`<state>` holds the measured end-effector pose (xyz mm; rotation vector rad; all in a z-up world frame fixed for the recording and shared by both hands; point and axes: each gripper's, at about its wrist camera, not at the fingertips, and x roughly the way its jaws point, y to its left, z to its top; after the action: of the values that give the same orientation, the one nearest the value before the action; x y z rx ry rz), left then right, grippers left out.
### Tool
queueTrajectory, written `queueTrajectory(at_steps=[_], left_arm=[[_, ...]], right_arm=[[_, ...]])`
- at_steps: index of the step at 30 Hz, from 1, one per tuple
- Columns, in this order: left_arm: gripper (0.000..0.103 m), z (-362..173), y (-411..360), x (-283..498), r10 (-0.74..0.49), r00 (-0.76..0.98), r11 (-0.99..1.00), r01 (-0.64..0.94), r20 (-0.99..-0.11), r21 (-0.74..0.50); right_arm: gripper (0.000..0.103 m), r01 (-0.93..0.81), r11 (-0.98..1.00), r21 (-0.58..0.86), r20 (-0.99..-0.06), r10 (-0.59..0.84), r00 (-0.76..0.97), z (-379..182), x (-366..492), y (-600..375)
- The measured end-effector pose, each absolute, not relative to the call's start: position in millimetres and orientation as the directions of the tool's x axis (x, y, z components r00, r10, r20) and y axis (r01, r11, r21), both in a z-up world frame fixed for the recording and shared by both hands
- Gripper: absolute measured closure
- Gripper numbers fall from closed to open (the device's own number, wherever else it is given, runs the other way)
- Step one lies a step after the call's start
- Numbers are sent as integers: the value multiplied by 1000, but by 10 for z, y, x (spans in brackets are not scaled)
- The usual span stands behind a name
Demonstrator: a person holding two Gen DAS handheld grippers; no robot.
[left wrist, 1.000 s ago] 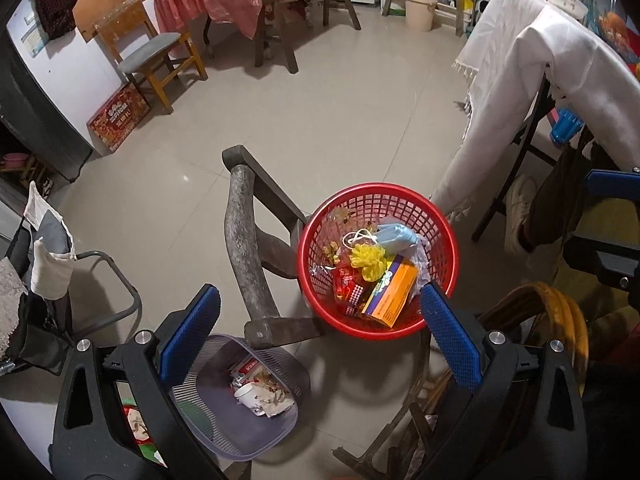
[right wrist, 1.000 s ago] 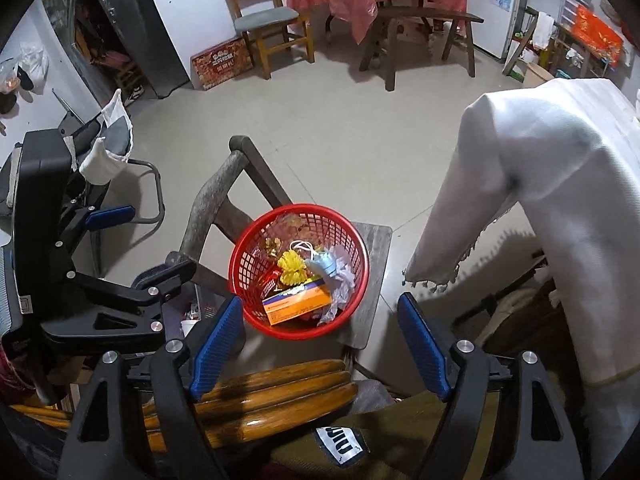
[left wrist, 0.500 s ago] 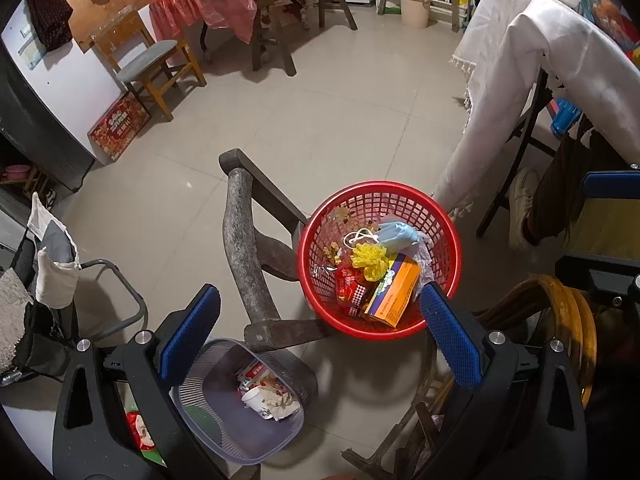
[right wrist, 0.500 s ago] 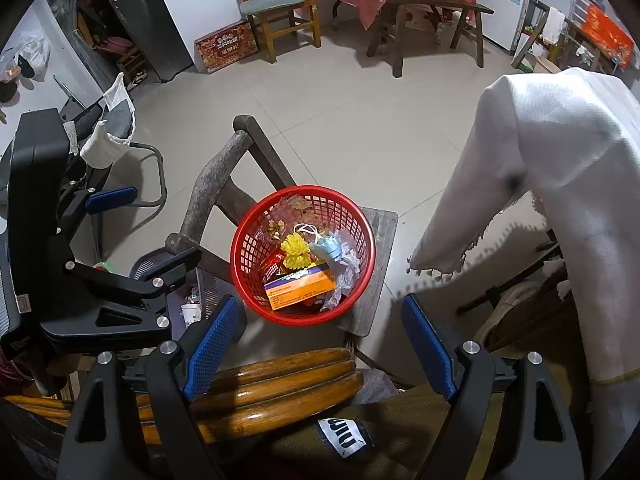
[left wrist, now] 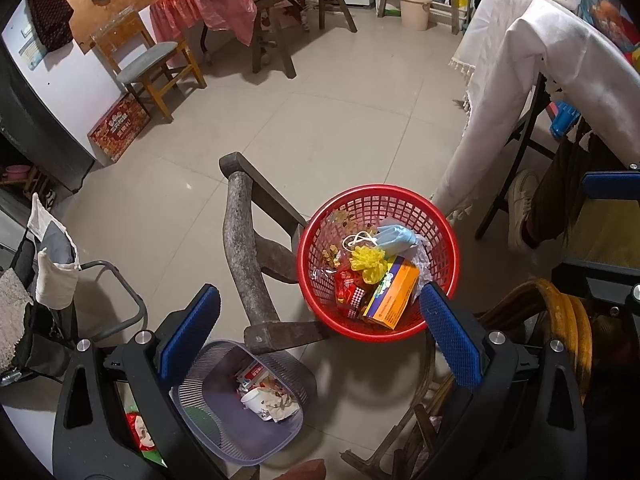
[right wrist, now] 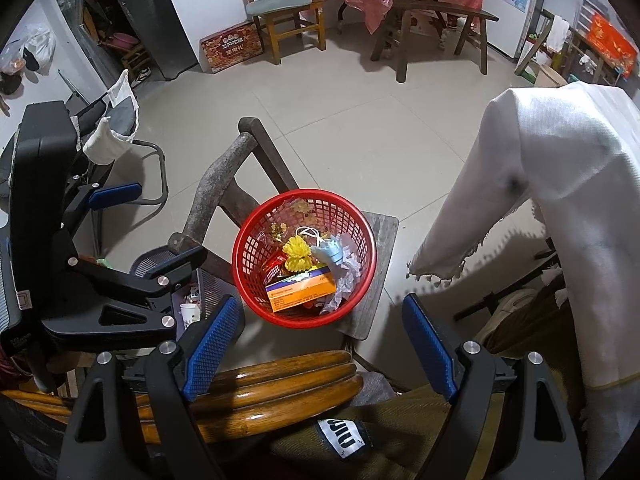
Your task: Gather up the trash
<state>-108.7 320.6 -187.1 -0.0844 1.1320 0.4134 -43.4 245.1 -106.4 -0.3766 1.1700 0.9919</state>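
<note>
Both tools, left tool [left wrist: 320,332] and right tool [right wrist: 318,348], gape empty above the red basket [right wrist: 248,280]; box print unreadable.

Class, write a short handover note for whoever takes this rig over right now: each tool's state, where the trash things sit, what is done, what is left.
Left tool: open, empty, above the floor.
Right tool: open, empty.
Red basket sits on the wooden chair seat, holding an orange box, blue mask and yellow wrapper.
Grey bin on the floor already holds some trash.
Left: moving the red basket's trash to the bin.
</note>
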Motion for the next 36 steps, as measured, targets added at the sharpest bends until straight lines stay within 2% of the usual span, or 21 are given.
queueTrajectory(at_steps=[36], left_arm=[[7,-1850,3172,-1051,271,359,925,-354,-893,139]], right_arm=[[20,-806,545,230,-892,450,49,-1065,-445,2455]])
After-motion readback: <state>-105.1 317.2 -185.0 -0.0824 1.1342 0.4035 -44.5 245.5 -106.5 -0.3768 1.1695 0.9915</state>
